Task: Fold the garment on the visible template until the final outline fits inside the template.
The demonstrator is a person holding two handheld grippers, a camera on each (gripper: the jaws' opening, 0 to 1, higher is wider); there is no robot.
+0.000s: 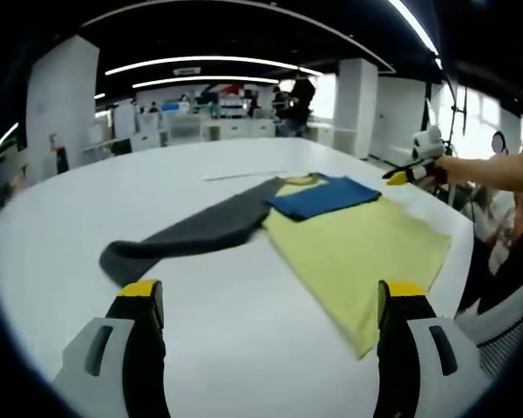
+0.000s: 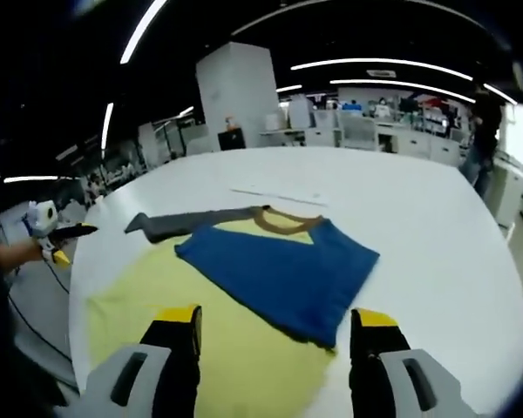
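Note:
A yellow garment (image 1: 357,252) lies flat on the white table (image 1: 113,192). A blue part (image 1: 322,196) is folded across its chest, and a grey sleeve (image 1: 192,235) stretches out to the side. In the right gripper view the same blue fold (image 2: 283,270) lies over the yellow body (image 2: 148,296), with the grey sleeve (image 2: 192,222) beyond it. My left gripper (image 1: 272,305) is open above the table, short of the garment's hem. My right gripper (image 2: 276,326) is open over the yellow cloth, holding nothing. Each gripper also shows in the other view: the right gripper (image 1: 410,174) and the left gripper (image 2: 65,233).
A thin pale strip (image 1: 235,176) lies on the table beyond the garment's collar; it is also in the right gripper view as a pale strip (image 2: 275,193). Desks, white pillars and a standing person (image 1: 298,100) fill the room behind. The table's rounded edge (image 2: 506,287) runs close by.

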